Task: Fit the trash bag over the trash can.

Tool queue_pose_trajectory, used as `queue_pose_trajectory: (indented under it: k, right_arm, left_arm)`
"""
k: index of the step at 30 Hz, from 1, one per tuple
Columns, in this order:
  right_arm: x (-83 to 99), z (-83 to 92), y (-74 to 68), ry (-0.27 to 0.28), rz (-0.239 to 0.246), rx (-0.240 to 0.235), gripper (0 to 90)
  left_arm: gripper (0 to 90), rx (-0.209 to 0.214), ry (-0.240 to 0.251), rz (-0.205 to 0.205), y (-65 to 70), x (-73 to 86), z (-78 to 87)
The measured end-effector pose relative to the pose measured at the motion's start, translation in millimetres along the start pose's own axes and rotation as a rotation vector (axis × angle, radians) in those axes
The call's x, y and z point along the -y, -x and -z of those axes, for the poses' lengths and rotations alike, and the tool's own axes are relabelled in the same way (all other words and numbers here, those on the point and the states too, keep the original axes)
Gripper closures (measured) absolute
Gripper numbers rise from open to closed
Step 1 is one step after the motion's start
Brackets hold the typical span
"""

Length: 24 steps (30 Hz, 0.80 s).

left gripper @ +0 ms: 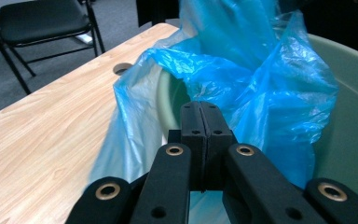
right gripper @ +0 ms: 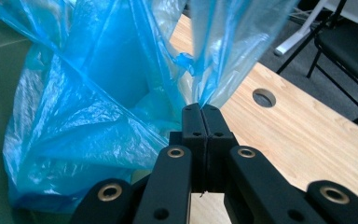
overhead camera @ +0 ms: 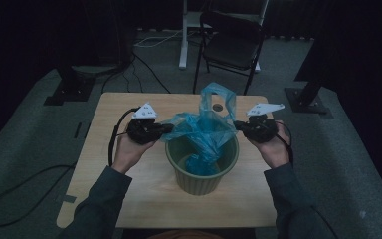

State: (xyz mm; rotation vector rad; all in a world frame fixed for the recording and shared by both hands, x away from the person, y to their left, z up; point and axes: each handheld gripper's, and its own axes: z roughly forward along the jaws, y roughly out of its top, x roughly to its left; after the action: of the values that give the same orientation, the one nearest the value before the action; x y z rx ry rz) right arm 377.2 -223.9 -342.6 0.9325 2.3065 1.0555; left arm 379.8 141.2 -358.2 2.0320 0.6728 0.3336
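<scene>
Left gripper (overhead camera: 166, 128) at nine o'clock of the green bin (overhead camera: 202, 164), jaws clamped flat together on the near edge of the blue plastic bag (overhead camera: 201, 132); its own view shows film running under the closed tips. Bag sits partly down in the bin at table (overhead camera: 129, 149) centre, one flap standing up toward twelve o'clock. Right gripper (overhead camera: 238, 125) at three o'clock, jaws likewise clenched on a pinch of film. Step in hand looks like lining the bin: both edges gripped. Next move likely calls for drawing the edges apart, then down over the rim, without tearing thin film.
</scene>
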Motion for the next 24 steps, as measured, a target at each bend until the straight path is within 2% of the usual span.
queue_pose_trajectory:
  k: [4, 9, 11, 14, 16, 24]
  right_arm:
    - [4.8, 2.2, 3.0, -0.008, -0.030, -0.001, 89.3]
    - [6.7, 3.7, 2.7, -0.010, -0.041, -0.017, 88.0]
    - [6.4, 4.5, 2.1, -0.006, -0.038, -0.017, 84.6]
    - [5.8, 6.7, 2.6, 0.013, -0.034, -0.013, 79.3]
    - [4.5, 12.4, 3.5, 0.048, -0.030, -0.012, 73.3]
    - [-0.1, 26.0, 5.7, 0.120, -0.026, -0.014, 67.1]
  left_arm:
    - [89.9, -0.008, 0.003, 0.019, -4.3, 3.8, 3.5]
    - [89.9, -0.013, -0.002, 0.021, -4.4, 5.6, 3.3]
    - [89.8, -0.016, -0.003, 0.018, -3.3, 5.1, 2.7]
    - [89.9, -0.020, -0.003, 0.016, -2.6, 4.1, 2.5]
    - [89.8, -0.023, 0.001, 0.018, -2.6, 3.2, 2.4]
    - [89.8, -0.024, 0.005, 0.015, -2.0, 0.2, 1.3]
